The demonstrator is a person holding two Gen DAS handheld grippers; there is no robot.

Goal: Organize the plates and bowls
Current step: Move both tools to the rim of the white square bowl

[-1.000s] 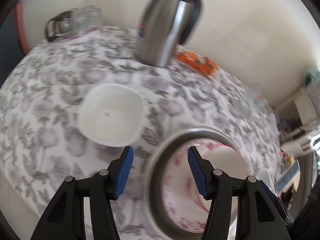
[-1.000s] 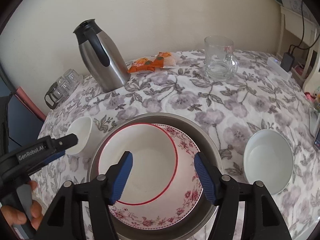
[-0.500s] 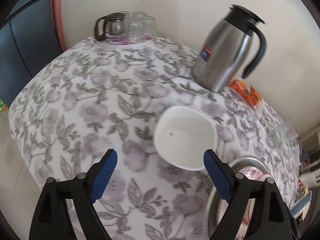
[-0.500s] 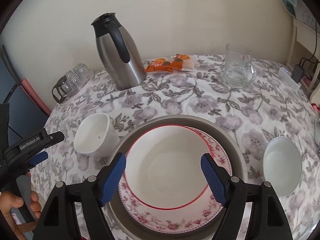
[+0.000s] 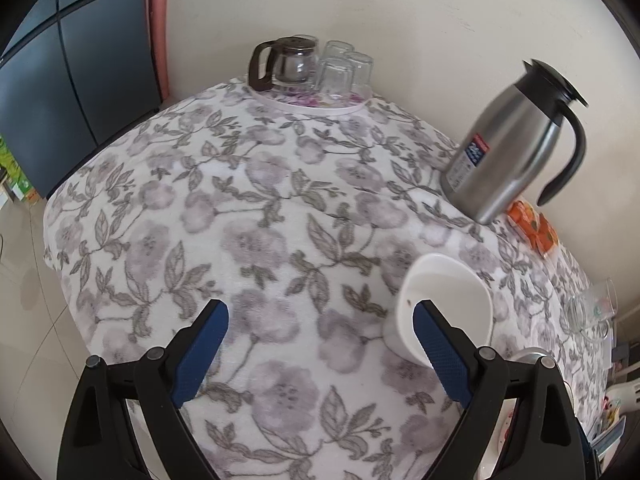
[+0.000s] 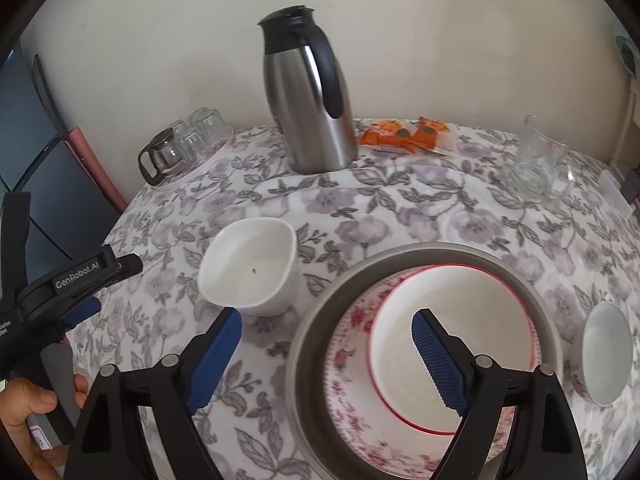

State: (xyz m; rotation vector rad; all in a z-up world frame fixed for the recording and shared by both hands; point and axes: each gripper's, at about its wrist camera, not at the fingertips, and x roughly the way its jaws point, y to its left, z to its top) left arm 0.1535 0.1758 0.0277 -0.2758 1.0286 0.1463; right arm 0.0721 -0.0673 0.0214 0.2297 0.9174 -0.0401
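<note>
A white square-sided bowl (image 5: 444, 304) (image 6: 250, 266) stands on the flowered cloth. To its right, a grey round tray (image 6: 400, 256) holds a floral plate (image 6: 352, 364) with a red-rimmed white bowl (image 6: 452, 344) resting on it. A small white bowl (image 6: 606, 352) sits right of the tray. My left gripper (image 5: 320, 312) hangs over bare cloth, its jaws opening and empty; its right finger overlaps the square bowl's near edge in the view. My right gripper (image 6: 328, 318) hovers over the tray's left rim, its jaws also opening with nothing gripped.
A steel jug (image 5: 512, 152) (image 6: 310, 100) stands at the back. Beside it are orange snack packets (image 6: 404, 134) and a glass mug (image 6: 538, 168). A tray of glasses with a coffee pot (image 5: 312, 68) sits far left. The table edge drops off on the left, where a hand (image 6: 24, 412) holds the left gripper.
Both grippers have widened their jaws. The left one swung left off the tray onto open cloth. The right one shifted left, so the red-rimmed bowl now lies under its right finger.
</note>
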